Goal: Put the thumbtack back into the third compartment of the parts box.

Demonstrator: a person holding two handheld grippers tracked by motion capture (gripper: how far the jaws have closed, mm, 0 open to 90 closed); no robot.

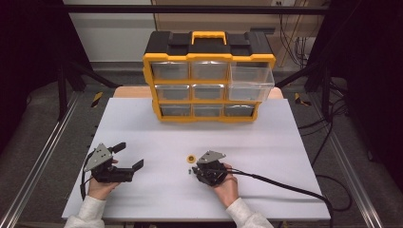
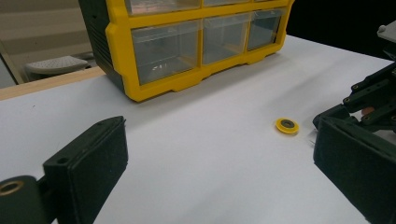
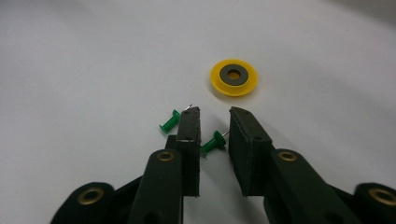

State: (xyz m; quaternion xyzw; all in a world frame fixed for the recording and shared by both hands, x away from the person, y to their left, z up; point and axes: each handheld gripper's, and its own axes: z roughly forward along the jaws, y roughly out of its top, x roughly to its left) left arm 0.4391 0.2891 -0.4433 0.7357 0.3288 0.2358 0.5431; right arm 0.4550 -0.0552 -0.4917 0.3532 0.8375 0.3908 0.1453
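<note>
Closing on a green pushpin [image 3: 214,143] at frame centre, the right hand-held gripper [image 3: 214,122], jaws narrowed but not yet pinching, risks flicking it across the bench [image 3: 93,56].

Green pushpins [image 3: 214,143], yellow-and-grey disc [image 3: 233,77]

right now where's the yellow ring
The yellow ring lies flat on the white table, a little beyond the right tool and two green pushpins, well in front of the drawer box.
</note>
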